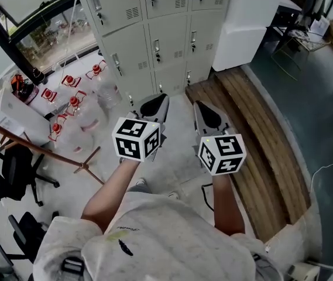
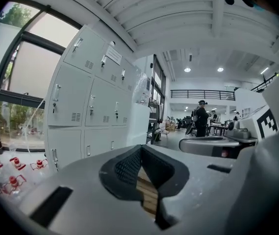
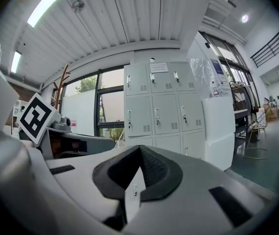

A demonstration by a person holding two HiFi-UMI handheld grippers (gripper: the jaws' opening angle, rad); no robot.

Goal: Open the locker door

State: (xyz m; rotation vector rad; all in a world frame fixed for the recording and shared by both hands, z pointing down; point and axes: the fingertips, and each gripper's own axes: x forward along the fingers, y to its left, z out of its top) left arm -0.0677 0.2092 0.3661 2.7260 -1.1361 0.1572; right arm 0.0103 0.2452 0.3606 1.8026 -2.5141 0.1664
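Observation:
A bank of pale grey lockers (image 1: 154, 28), three doors wide, stands ahead of me with every door closed; each door has a small handle and a keyhole. The same lockers (image 2: 90, 106) fill the left of the left gripper view, and in the right gripper view the lockers (image 3: 161, 104) sit in the middle. My left gripper (image 1: 154, 106) and right gripper (image 1: 208, 117) hang side by side well short of the lockers, pointing toward them. Both are shut with nothing between the jaws. The left gripper (image 2: 140, 149) and the right gripper (image 3: 139, 149) show their tips meeting.
A white cabinet (image 1: 245, 22) stands right of the lockers, with a wooden platform (image 1: 260, 145) running along the floor below it. Red-capped bottles (image 1: 72, 101) lie on the floor at left, near a wooden stand (image 1: 37, 148) and office chairs (image 1: 14, 163). A person (image 2: 200, 119) stands far off.

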